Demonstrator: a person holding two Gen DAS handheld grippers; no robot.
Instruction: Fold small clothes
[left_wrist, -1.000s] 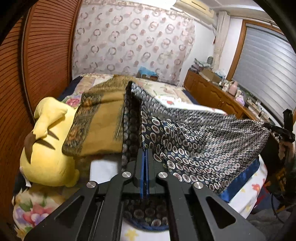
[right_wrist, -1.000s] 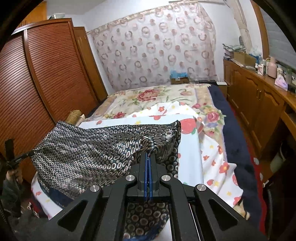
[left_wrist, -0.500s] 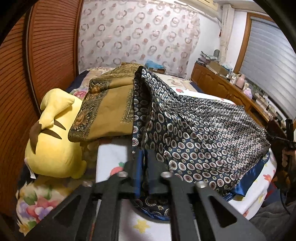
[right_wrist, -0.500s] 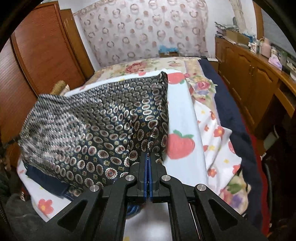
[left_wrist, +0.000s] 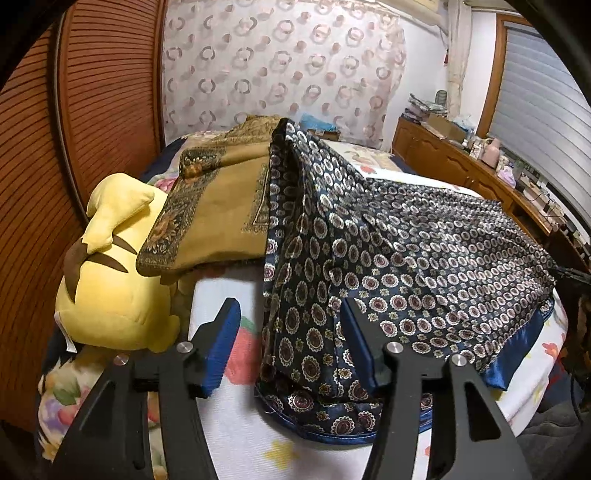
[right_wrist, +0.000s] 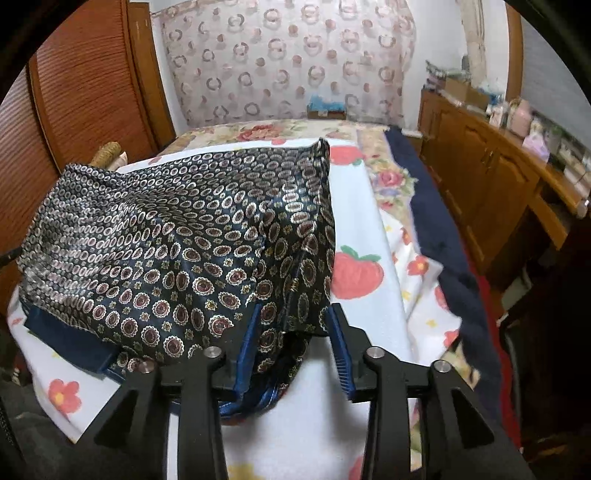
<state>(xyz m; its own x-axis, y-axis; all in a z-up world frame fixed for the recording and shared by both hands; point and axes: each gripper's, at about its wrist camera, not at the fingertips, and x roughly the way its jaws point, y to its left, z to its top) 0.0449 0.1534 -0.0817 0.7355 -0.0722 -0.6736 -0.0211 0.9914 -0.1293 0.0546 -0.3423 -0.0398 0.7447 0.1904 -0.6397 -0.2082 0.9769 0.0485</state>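
A dark blue patterned satin garment (left_wrist: 388, 258) lies folded over on the white fruit-print bed cover (left_wrist: 236, 424); it also fills the left of the right wrist view (right_wrist: 177, 236). My left gripper (left_wrist: 290, 328) is open, its jaws standing either side of the garment's near left corner. My right gripper (right_wrist: 293, 326) is open, its jaws either side of the garment's near right corner. Neither holds the cloth.
A yellow plush toy (left_wrist: 110, 266) lies at the left with a folded tan patterned cloth (left_wrist: 221, 206) over it. A wooden wardrobe (left_wrist: 74, 129) stands left. A wooden sideboard (right_wrist: 498, 177) runs along the right. A dark blue blanket (right_wrist: 436, 221) borders the bed's right side.
Both grippers carried the garment's edge forward and down onto the bed, then opened and released it. The cloth now lies folded on itself.
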